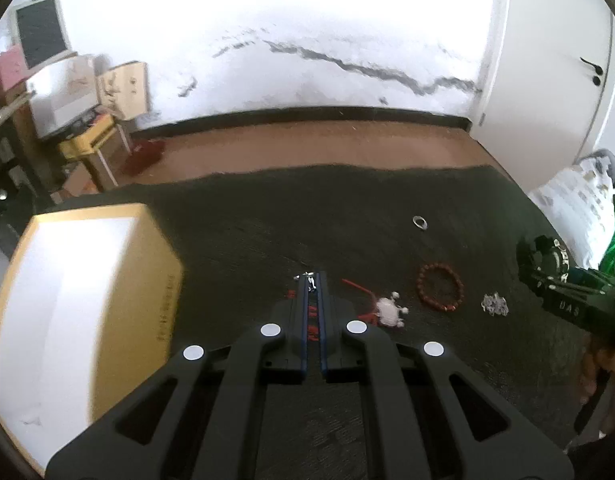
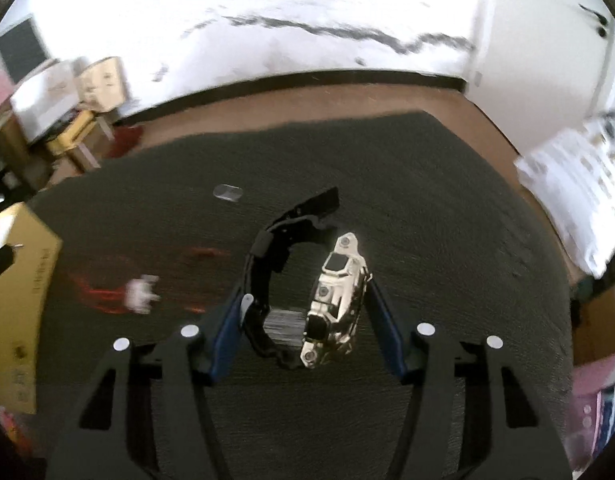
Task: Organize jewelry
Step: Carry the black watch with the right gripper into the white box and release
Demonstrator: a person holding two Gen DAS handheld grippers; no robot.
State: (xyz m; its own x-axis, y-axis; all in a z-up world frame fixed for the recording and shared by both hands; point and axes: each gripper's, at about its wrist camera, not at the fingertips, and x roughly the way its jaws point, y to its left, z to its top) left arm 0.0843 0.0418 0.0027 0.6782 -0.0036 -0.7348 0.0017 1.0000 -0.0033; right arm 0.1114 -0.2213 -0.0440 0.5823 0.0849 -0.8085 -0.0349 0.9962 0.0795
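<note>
Your right gripper (image 2: 307, 300) held the silver-cased watch (image 2: 335, 304) across wide-spread fingers, above the dark mat (image 2: 447, 220); its curved strap could have slipped free. Left gripper (image 1: 313, 280) pinched a small metal piece (image 1: 310, 280), near-closed, easily dropped beside the yellow box (image 1: 163, 280).

left claw (image 1: 313, 280): pinched closed | right claw (image 2: 307, 300): spread wide, seemingly gripping

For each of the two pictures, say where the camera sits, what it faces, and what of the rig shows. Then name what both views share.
Left wrist: on the left gripper, facing the dark mat; shut fingers pinch a small silver piece; yellow box on its left.
Right wrist: on the right gripper, looking down at the mat; its fingers hold a watch.
Shared: mat, yellow box, white charm with red cord, ring.
</note>
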